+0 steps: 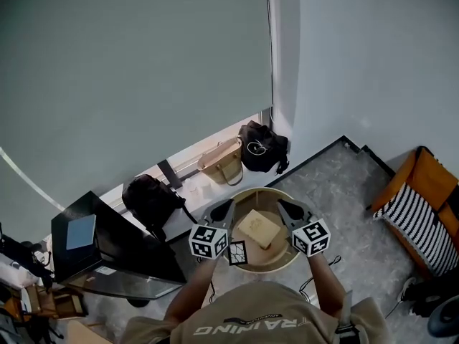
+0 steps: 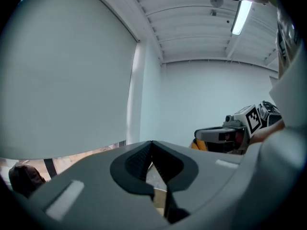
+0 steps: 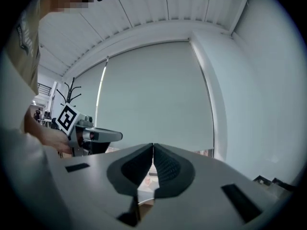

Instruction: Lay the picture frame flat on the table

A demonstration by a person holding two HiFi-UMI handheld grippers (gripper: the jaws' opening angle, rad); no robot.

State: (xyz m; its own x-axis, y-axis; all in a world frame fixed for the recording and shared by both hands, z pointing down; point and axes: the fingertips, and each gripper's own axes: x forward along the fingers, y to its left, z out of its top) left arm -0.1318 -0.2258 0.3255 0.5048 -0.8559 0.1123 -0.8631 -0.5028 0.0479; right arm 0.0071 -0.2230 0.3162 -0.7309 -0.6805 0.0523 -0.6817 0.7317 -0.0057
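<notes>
A tan square picture frame [image 1: 258, 228] rests on the round wooden table [image 1: 252, 192] far below me; from this height I cannot tell whether it lies fully flat. Both grippers are held high above the table, close under the head camera. My left gripper [image 1: 223, 209] hangs over the table's left rim, shut, with nothing between its jaws. My right gripper [image 1: 287, 206] hangs over the right rim, also shut and empty. In the left gripper view the jaws [image 2: 152, 144] meet, and the right gripper [image 2: 229, 133] shows beside them. The right gripper view shows its closed jaws [image 3: 153, 147] and the left gripper [image 3: 91, 135].
A black bag [image 1: 262, 146], a tan bag [image 1: 222, 160] and a black backpack [image 1: 150, 199] lie on the floor by the window. A black desk [image 1: 115, 253] stands at the left. An orange and striped bag [image 1: 422, 208] sits at the right.
</notes>
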